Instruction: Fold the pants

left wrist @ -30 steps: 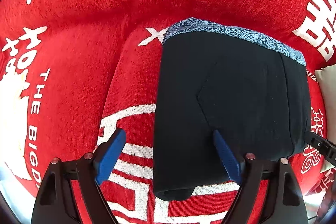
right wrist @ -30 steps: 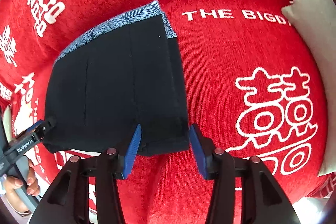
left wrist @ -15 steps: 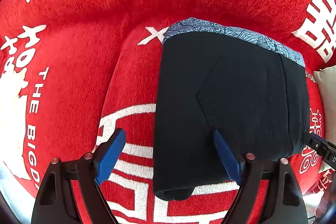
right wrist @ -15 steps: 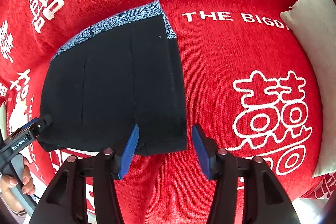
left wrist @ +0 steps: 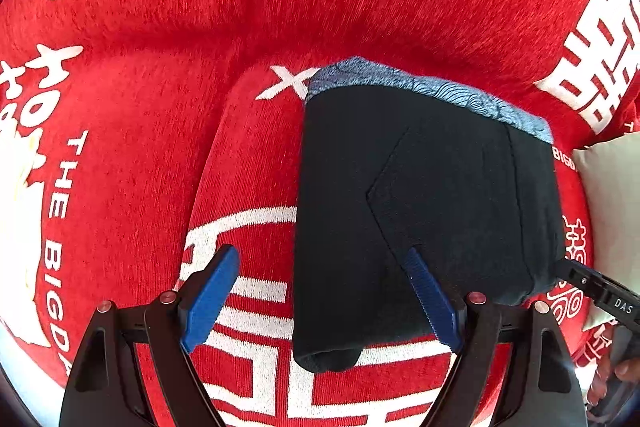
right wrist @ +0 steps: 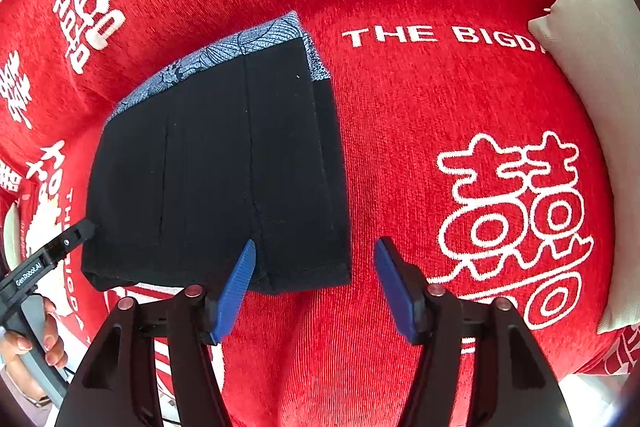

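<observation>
Pants (left wrist: 420,211) folded into a compact black stack on the red blanket (left wrist: 160,75) — both tools empty.
Since a second ago the right gripper (right wrist: 314,287) has spread wider at the stack's near edge; left gripper (left wrist: 324,303) unchanged, jaws apart over the near-left corner — folding appears complete.

Folded pants (left wrist: 420,211) lie on blanket (left wrist: 160,147), pillow (right wrist: 592,67) to their right.
</observation>
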A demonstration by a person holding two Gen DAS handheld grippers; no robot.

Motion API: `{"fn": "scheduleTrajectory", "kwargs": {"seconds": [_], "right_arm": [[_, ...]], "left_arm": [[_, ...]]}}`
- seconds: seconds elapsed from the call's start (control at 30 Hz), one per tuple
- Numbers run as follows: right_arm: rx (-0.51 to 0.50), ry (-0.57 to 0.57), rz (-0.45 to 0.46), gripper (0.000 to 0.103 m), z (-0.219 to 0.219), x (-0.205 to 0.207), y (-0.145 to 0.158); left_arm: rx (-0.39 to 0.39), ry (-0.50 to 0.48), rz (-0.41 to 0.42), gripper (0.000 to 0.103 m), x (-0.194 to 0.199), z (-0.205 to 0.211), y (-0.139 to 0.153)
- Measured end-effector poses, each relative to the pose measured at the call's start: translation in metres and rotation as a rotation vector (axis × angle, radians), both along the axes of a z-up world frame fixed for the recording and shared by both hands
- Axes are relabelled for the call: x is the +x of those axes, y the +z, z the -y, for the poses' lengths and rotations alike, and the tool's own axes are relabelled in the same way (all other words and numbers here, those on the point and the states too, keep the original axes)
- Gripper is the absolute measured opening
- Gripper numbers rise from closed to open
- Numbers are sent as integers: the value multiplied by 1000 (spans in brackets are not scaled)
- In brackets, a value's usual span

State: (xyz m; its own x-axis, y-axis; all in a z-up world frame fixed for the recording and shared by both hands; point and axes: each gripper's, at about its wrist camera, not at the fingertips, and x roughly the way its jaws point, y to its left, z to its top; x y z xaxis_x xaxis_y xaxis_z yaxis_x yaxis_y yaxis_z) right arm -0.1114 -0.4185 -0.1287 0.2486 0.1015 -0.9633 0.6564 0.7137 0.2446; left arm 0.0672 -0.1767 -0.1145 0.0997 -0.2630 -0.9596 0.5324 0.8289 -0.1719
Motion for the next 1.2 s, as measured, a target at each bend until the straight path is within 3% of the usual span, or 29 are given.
{"fn": "scheduleTrajectory", "kwargs": {"seconds": [0.37,0.4,0.43,0.7,0.93,1.2], "right_arm": [[13,-3,38,76,0,-8,14],[14,-4,40,76,1,-8,14],[14,-6,42,76,1,-8,15],[15,-9,48,77,2,-12,15],[19,-6,43,77,0,-11,14],[27,7,41,77,-5,-6,10]], "left_arm": [[-10,-56,-34,87,-5,16,8],[-3,-62,-30,99,-6,18,8],[3,-65,-25,103,-7,19,8],[50,-98,13,103,-14,28,6],[146,-109,-30,103,-14,31,-19],[149,-99,-55,103,-11,33,-34]]}}
